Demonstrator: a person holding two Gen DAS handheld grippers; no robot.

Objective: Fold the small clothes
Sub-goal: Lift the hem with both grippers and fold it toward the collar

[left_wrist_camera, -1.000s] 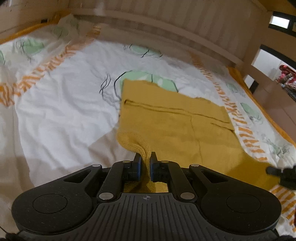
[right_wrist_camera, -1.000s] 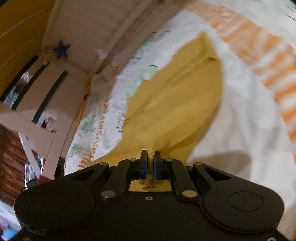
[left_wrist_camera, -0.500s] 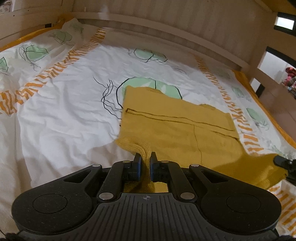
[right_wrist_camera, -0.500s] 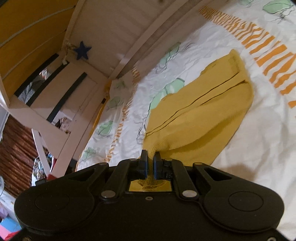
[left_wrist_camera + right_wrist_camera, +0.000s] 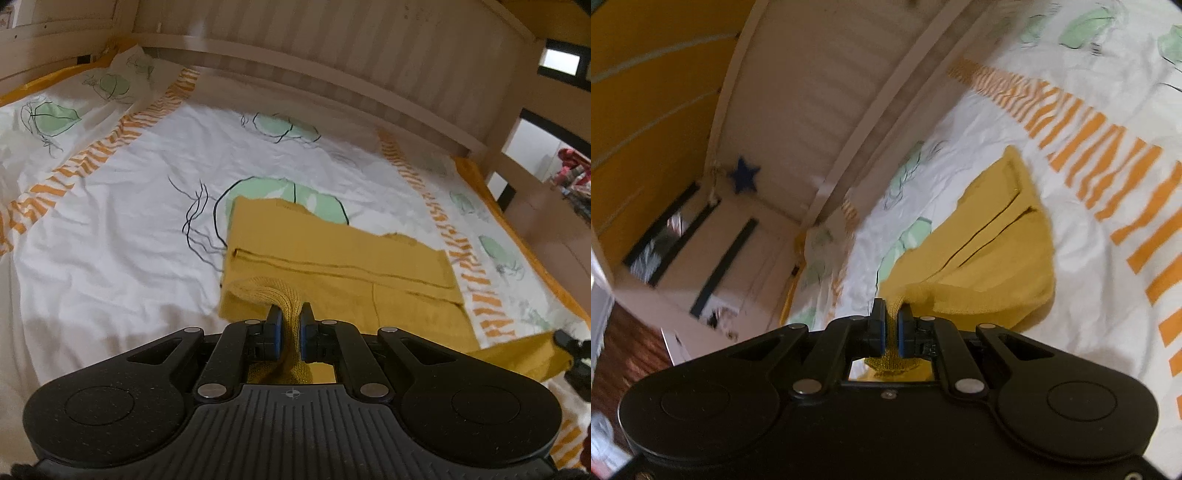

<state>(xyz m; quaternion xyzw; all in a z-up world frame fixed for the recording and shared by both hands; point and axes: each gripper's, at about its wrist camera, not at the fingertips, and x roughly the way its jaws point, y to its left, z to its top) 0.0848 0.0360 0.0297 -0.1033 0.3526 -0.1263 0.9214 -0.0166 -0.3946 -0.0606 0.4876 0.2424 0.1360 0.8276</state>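
Observation:
A mustard-yellow knit garment (image 5: 343,273) lies on the bed, its far part flat with a seam line across it. My left gripper (image 5: 290,314) is shut on the garment's near left ribbed edge and holds it lifted off the sheet. My right gripper (image 5: 892,317) is shut on the garment (image 5: 990,258) at its other near corner, also lifted. The right gripper also shows at the right edge of the left wrist view (image 5: 570,341), with a yellow flap stretched to it.
The bed sheet (image 5: 110,229) is white with orange stripes and green leaf prints. A wooden slatted bed rail (image 5: 332,85) runs along the far side. A blue star (image 5: 744,179) hangs on the bed frame. A doorway lies beyond the bed's right edge.
Both grippers have carried the near edge of the garment forward and upward over its flat part. The right gripper has tilted and swung, so the garment looks smaller and farther in its view.

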